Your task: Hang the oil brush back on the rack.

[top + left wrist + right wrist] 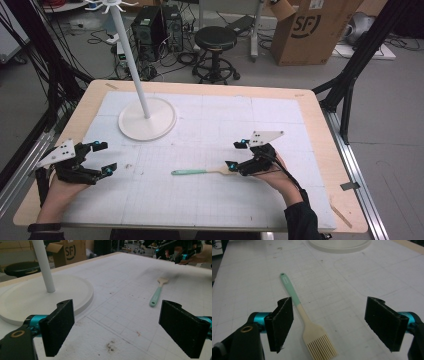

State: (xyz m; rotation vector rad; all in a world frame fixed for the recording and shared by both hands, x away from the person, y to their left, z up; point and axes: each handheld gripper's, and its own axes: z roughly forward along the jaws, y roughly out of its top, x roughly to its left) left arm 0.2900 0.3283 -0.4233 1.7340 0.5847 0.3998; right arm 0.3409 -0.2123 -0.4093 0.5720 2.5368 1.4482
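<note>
Pastry brush (308,322) lies flat on the bench (310,107) at lower centre, bristles under the right claw (329,325), mint handle running left toward the farther left claw (102,159); both claws gape, empty.

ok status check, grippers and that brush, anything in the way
Left gripper open, empty. Right gripper open over the brush, not gripping. Brush flat on the mat. Nothing blocking; white stand well off.
</note>
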